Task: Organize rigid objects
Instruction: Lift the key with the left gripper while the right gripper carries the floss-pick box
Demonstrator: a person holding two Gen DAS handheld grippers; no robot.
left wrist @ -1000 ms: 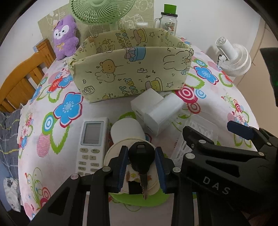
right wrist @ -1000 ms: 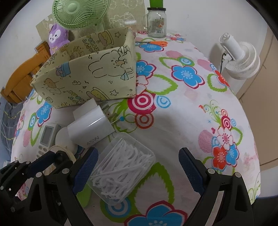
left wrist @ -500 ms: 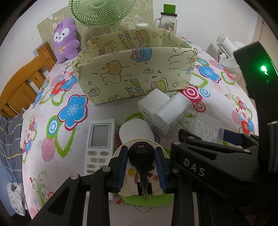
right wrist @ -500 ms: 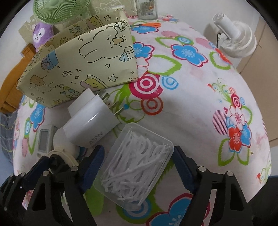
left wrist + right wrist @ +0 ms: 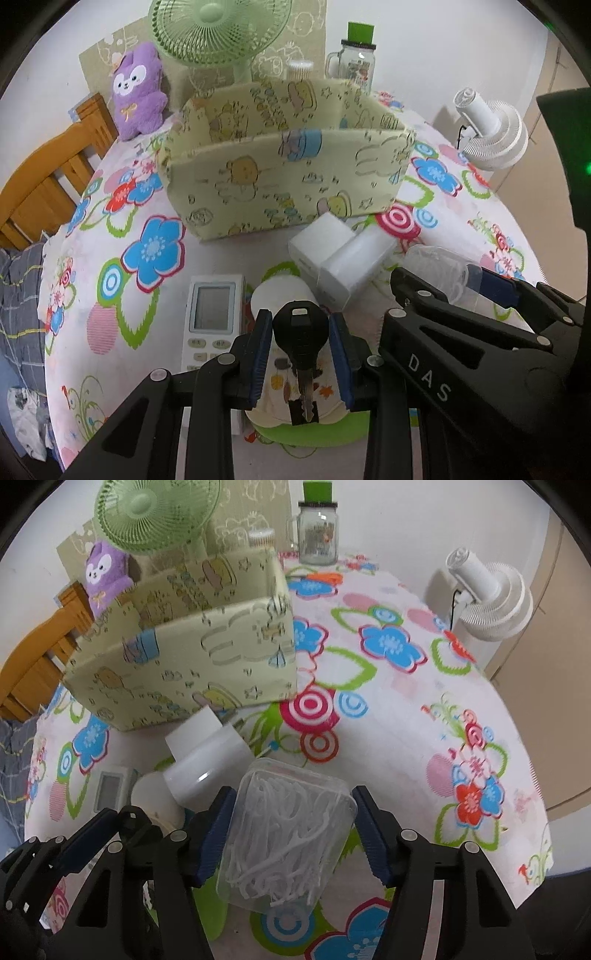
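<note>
The left tongs [image 5: 301, 363] gripped a black-headed key [image 5: 301, 334] between their blue pads; the right tongs [image 5: 291, 834] were closing on a clear box of floss picks [image 5: 286, 836] lying between them on the counter [image 5: 399, 716]; the patterned fabric bin [image 5: 192, 664] stood ahead, left of them.

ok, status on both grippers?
Left gripper shut on key. Right gripper closing around floss-pick box. Storage bin ahead, path clear.
</note>
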